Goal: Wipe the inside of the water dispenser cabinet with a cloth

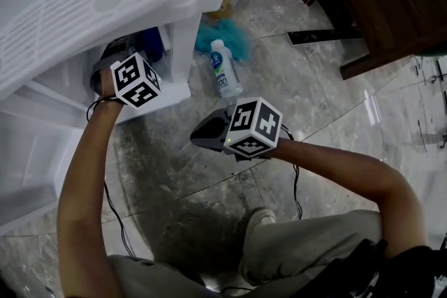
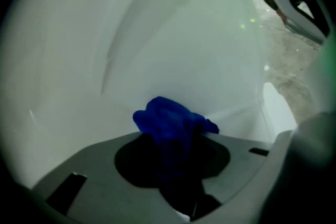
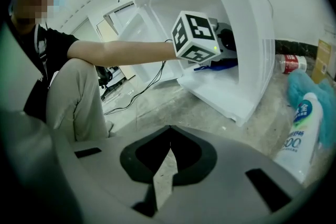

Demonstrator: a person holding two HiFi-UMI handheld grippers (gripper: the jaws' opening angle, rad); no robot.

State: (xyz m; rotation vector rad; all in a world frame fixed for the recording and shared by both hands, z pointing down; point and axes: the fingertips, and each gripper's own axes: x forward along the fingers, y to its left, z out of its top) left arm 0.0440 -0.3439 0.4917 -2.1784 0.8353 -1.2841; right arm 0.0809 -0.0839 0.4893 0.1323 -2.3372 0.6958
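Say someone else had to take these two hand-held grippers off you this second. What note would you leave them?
Left gripper: shut on the blue cloth, reaching into the white cabinet.
Right gripper: shut, empty, above the floor outside the cabinet.
A white bottle lies on the floor beside the cabinet.
Done: cloth is gripped and inside; how much is wiped cannot be told.
Left: wipe the inner walls and base.

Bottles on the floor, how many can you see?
2. A white bottle sits beside the teal cloth, near the cabinet. A red-labelled bottle lies by the wall, just past the cabinet. Others may be hidden behind the cabinet.
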